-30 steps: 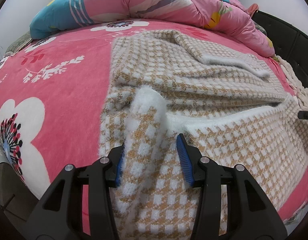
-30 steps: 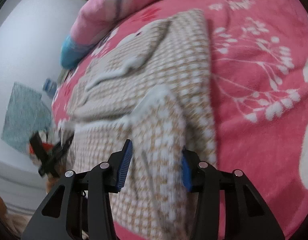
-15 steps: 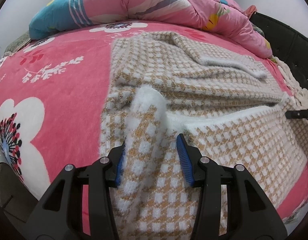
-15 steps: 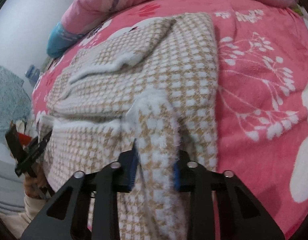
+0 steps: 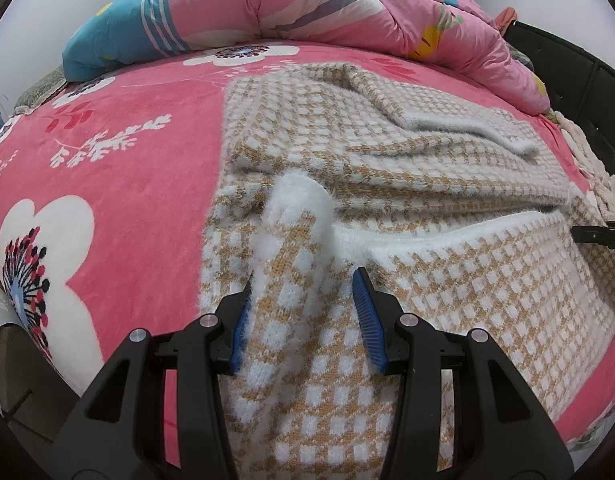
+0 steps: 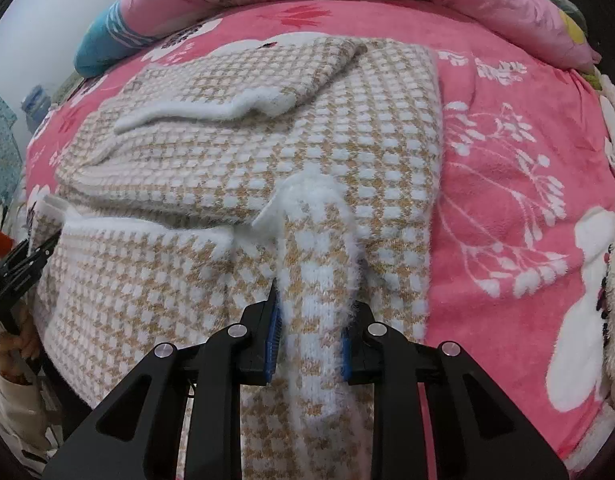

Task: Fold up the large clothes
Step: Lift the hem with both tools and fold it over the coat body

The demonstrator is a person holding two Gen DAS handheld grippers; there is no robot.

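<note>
My right tongs [image 6: 310, 322] have just been closing and now pinch a raised ridge of the sweater [image 6: 267, 168], both blue pads pressed into the fuzz; a second ago that ridge sat loose between wider jaws. My left tongs [image 5: 303, 312] have not shifted: they stand half open astride another fold, the left pad against it, the right pad clear. The sweater, a fluffy tan-and-white check knit with white trim, lies partly folded on the bed [image 5: 107, 184]. Open pink floral fleece flanks it on both sides; a puffy quilt [image 5: 307, 4] bounds the far edge.
</note>
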